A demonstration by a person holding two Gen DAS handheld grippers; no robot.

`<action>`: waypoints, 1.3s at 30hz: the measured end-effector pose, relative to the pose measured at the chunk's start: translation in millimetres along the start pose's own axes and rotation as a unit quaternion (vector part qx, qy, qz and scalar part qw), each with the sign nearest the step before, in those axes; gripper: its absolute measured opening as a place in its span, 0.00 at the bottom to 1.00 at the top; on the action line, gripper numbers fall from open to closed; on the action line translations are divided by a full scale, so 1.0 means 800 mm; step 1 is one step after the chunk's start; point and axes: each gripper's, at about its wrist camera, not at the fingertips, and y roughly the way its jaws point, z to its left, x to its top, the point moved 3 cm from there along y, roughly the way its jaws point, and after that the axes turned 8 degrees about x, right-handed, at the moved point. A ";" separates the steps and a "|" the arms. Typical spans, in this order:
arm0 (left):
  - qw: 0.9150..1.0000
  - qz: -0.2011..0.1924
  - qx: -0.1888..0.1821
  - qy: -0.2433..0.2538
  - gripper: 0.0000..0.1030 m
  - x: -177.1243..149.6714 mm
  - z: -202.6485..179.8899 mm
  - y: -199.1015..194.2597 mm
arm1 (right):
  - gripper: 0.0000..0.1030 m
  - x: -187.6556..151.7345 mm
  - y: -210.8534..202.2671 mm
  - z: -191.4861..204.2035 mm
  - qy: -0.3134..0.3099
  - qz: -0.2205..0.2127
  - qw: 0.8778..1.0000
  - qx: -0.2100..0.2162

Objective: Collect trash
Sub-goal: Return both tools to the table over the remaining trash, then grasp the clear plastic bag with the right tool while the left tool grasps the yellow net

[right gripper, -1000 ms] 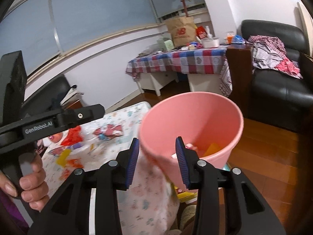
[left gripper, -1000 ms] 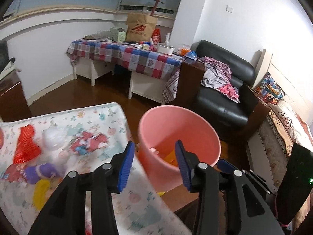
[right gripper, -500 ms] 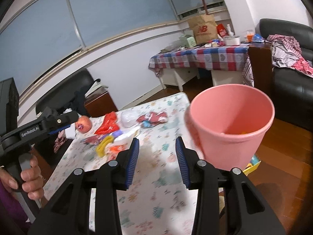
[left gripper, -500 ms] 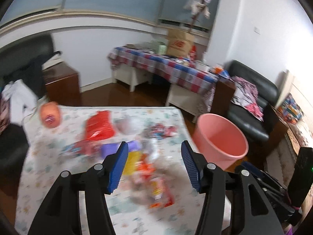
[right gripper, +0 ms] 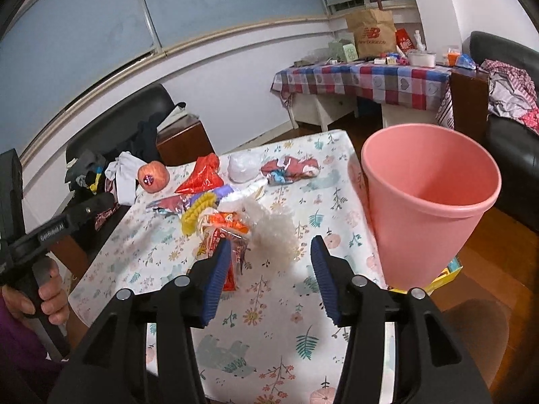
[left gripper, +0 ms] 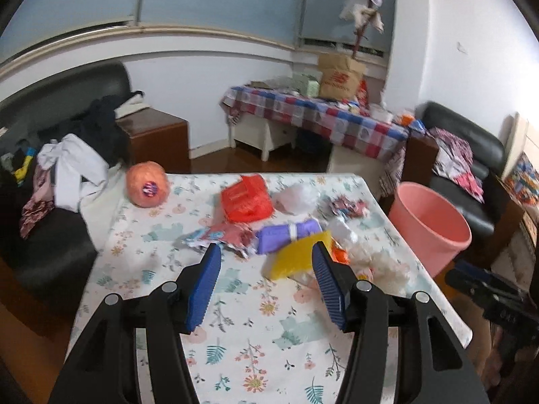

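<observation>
A pile of trash lies on the floral tablecloth [left gripper: 256, 316]: a red bag [left gripper: 246, 198], a purple pack [left gripper: 289, 229], a yellow wrapper [left gripper: 296, 256], a white plastic wad [right gripper: 273, 232] and an orange snack wrapper [right gripper: 225, 225]. A pink bin [right gripper: 427, 202] stands off the table's right edge; it also shows in the left wrist view [left gripper: 427, 222]. My left gripper [left gripper: 266, 282] is open and empty above the table, just short of the yellow wrapper. My right gripper [right gripper: 267, 276] is open and empty, just short of the white wad.
An apple with a sticker [left gripper: 147, 184] sits at the table's far left corner. Clothes lie heaped on a black chair [left gripper: 67, 168] at left. A checked-cloth side table [left gripper: 316, 118] and a black sofa [left gripper: 471, 155] stand behind.
Both grippers have swung from the pink bin back over the table toward the trash pile. Both stay open and empty.
</observation>
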 end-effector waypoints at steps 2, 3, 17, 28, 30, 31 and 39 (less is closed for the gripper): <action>1.000 0.005 -0.016 0.009 0.54 0.000 -0.012 0.007 | 0.49 -0.001 0.008 -0.003 0.004 0.006 1.000 0.005; 1.000 0.007 -0.024 0.013 0.54 -0.001 -0.017 0.010 | 0.49 -0.001 0.012 -0.004 0.005 0.009 1.000 0.007; 0.995 0.059 -0.033 0.077 0.43 -0.012 -0.077 0.104 | 0.49 0.003 0.044 -0.015 0.003 0.036 0.999 0.034; 0.995 0.074 -0.046 0.050 0.08 -0.015 -0.047 0.107 | 0.49 0.012 0.071 -0.030 0.015 0.059 0.997 0.044; 0.996 0.064 -0.047 0.041 0.07 -0.008 -0.040 0.096 | 0.49 0.014 0.076 -0.034 0.018 0.063 0.997 0.043; 0.996 0.059 -0.048 0.038 0.07 -0.006 -0.037 0.092 | 0.49 0.015 0.080 -0.036 0.021 0.066 0.997 0.043; 0.998 0.033 -0.061 0.011 0.07 0.012 -0.026 0.068 | 0.49 0.016 0.106 -0.037 0.019 0.092 0.995 0.028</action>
